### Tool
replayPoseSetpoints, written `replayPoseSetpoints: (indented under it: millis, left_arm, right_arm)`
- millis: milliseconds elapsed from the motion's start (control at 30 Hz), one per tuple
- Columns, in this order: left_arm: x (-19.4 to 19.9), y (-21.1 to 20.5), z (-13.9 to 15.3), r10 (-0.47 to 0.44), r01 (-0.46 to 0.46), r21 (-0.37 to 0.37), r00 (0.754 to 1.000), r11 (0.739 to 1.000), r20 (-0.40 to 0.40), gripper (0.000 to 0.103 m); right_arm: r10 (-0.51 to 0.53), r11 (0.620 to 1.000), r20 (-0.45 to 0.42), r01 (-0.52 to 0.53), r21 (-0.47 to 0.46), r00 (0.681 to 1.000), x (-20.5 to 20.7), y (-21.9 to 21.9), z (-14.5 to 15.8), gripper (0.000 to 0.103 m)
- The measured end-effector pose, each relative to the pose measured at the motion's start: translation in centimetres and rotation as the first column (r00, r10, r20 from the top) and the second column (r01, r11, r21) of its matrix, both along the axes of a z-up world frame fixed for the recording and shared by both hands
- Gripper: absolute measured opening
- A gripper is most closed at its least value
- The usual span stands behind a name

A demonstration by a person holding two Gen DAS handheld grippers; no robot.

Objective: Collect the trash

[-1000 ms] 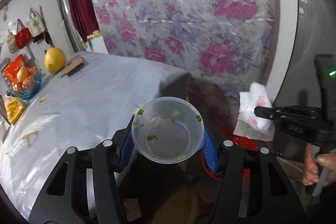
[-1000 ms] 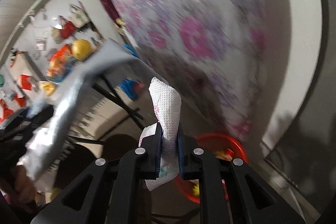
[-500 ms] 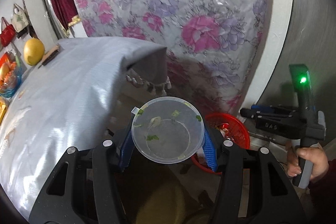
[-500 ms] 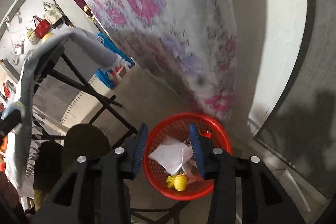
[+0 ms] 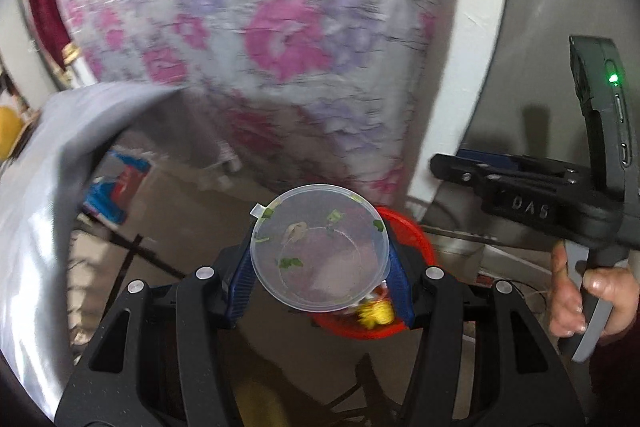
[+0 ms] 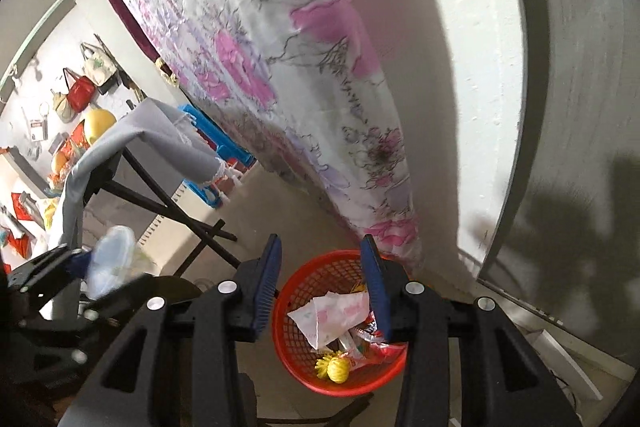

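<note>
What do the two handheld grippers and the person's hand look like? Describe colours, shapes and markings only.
Left gripper: matte black angular frame, silver bolts, ribbed blue finger pads. Right gripper is built alike; seen from the left wrist camera, its black body carries raised "DAS" lettering, a green light and a grey trigger. The bare hand gripping it shows a dark red cuff.

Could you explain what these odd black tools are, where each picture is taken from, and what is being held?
There is no robot here: a person holds a handheld gripper in each hand, each with two fingers and a fisheye camera looking forward along them.

The left-hand picture comes from the left gripper. It is shut on a clear plastic cup flecked with green food scraps. The right gripper shows at its edge, with the person's hand on the handle.

The right-hand picture looks down from the right gripper. Its fingers are open and empty, above a red basket on the floor holding a crumpled tissue and wrappers.
</note>
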State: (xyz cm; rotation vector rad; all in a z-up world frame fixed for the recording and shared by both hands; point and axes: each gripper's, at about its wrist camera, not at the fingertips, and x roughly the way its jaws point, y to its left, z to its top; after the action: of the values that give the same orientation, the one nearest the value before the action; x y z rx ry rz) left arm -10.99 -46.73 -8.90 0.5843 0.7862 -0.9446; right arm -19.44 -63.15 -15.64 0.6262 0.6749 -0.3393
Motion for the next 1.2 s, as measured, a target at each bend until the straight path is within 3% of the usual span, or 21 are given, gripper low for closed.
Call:
replayPoseSetpoints:
  millis: [33,133,200,400,767,1200]
  left_arm:
    - [-0.2,-0.9,-0.2,-0.020,0.020,0.005,1.000,1.000,-0.010,0.057]
    - [-0.1,-2.0,-0.6,-0.018,0.018,0.016,1.000,1.000,-0.003,0.077]
    - [0.0,-1.7,-0.3,-0.004,0.004,-0.001,1.000,1.000,0.011,0.082]
    - [0.9,-0.1,0.7,0.042,-0.041,-0.022,0.999,0.999,0.017,0.087]
    - [0.9,4.1,3.0,0.126,-0.121,-0.057,0.987,0.991,0.102,0.093]
    - [-0.7,9.4,6.1,0.186,-0.164,-0.149,0.972,0.975,0.146,0.096]
  right_arm:
    - [-0.004,1.000,0.002,0.004,0.001,1.000,-0.1,-0.1,0.0,0.041]
    - [-0.013,1.000,0.015,0.012,0.013,1.000,-0.6,-0.6,0.2,0.042]
    - [-0.015,1.000,0.024,0.015,0.014,1.000,-0.8,-0.6,0.3,0.042]
    - [-0.004,1.000,0.039,0.004,0.010,0.999,-0.8,0.0,1.0,0.042]
    - [0.073,0.997,0.056,-0.071,-0.035,0.996,0.4,3.2,3.8,0.047]
    - [0.119,0.979,0.060,-0.108,-0.172,0.991,-0.7,7.4,10.2,0.060]
